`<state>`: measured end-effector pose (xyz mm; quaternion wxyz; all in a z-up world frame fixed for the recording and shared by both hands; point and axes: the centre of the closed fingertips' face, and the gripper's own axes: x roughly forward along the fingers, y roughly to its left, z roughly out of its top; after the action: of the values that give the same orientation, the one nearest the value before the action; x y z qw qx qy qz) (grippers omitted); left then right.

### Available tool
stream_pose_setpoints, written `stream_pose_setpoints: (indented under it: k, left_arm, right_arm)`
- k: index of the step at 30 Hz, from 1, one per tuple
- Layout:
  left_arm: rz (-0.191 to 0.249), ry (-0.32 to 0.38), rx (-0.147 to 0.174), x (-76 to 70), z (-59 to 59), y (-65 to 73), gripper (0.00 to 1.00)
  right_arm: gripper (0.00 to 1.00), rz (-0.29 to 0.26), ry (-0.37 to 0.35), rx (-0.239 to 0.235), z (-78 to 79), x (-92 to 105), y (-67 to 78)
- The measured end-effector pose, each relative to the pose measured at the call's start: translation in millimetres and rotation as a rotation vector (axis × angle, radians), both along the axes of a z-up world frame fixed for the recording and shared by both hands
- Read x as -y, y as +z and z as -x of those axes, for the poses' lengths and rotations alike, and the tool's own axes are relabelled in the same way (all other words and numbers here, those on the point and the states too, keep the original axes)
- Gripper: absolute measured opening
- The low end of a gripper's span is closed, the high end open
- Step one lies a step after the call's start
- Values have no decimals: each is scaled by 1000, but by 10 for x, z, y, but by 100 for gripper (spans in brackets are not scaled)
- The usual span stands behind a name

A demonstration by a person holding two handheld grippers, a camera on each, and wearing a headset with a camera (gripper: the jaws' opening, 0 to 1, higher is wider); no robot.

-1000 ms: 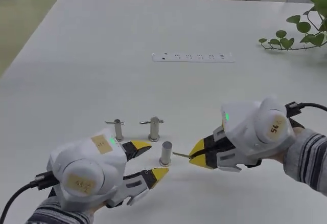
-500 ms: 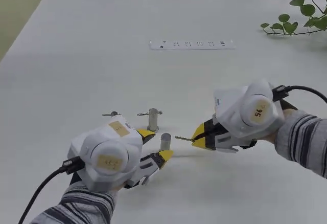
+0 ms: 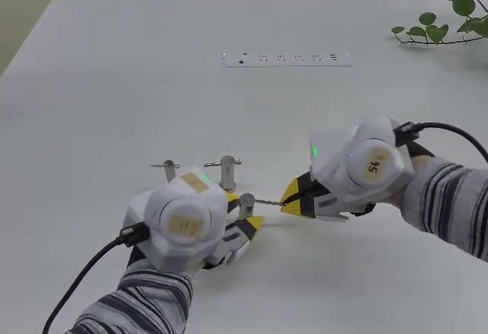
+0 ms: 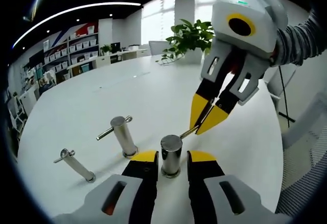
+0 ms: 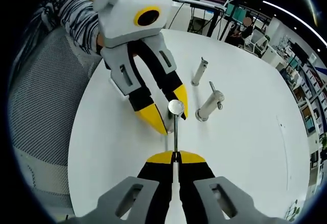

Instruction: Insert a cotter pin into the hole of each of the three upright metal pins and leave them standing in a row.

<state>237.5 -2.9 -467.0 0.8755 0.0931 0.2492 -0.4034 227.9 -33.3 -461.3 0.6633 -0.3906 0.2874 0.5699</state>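
Left gripper [image 4: 171, 161] flanks the bare pin [image 3: 246, 203], grip uncertain; right gripper [image 5: 175, 157], pinching the cotter pin [image 5: 175, 132], should feed it level from 3 o'clock.

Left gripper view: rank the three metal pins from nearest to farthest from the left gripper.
1. Bare pin, upright between the jaws of the left gripper, with the cotter pin held by the right gripper at its top.
2. Middle pin, ahead and to the left, already fitted.
3. Far-left pin, farthest out on the left, also fitted.
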Motion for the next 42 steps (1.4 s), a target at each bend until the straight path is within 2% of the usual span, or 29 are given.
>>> stream_pose_setpoints:
  k: [12,16,26,31,42]
  left_arm:
    - [-5,15,-28,-14,-6,-92,10]
    - [-12,2,-20,-13,-8,-97,10]
    - [-20,-115,-6,-1,12,-94,10]
    - [-7,-152,-11,0,11,-94,10]
    - [-7,-179,-14,5,23,-101,10]
  right_arm:
    - [0,25,10,8,-5,0,2]
    - [0,23,7,10,-5,1,15]
    - [0,17,4,12,-25,0,22]
    - [0,11,3,10,-19,-1,21]
    - [0,-7,-5,0,11,-15,-32]
